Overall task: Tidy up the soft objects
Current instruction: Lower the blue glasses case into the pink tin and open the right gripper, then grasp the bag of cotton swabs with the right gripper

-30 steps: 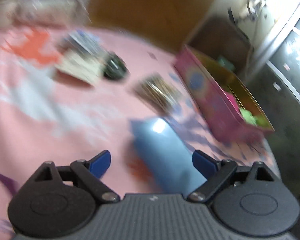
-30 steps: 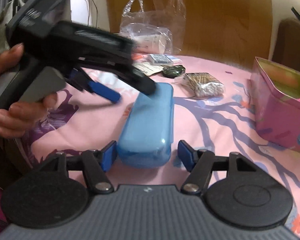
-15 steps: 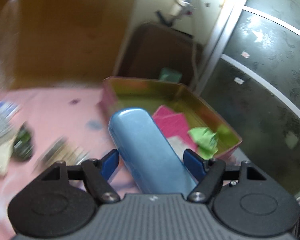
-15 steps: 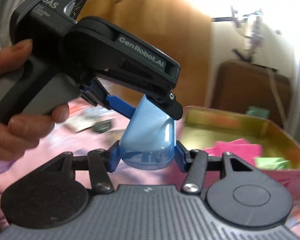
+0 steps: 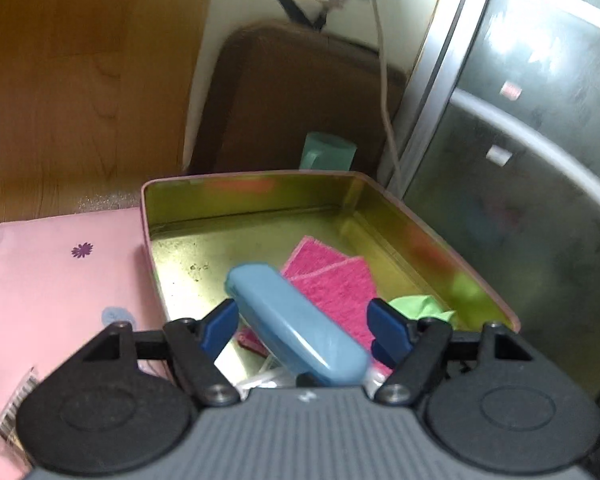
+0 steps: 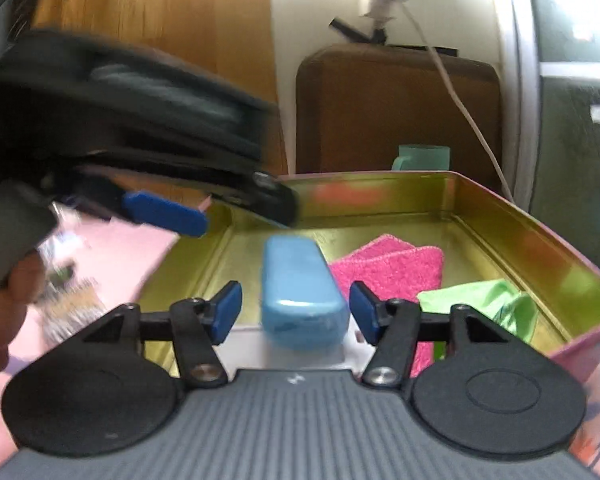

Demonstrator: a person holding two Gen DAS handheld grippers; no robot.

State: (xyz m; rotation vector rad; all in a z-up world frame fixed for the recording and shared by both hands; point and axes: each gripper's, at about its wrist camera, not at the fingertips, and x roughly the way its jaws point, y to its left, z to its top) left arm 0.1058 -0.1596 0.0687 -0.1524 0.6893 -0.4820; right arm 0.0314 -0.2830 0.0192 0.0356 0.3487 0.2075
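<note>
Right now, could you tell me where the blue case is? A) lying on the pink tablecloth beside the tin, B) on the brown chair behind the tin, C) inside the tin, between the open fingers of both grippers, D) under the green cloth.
C: the blue case sits inside the tin, beside the pink cloth, with gaps to both grippers' fingers.

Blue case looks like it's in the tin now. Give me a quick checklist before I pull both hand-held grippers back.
1. Blue case inside the tin: ok.
2. Right hand-held gripper open, pads clear of the case: ok.
3. Left hand-held gripper open: ok.
4. Case resting flat on the tin floor: cannot tell; it overlaps the pink cloth.
5. Green cloth inside the tin: ok.
</note>
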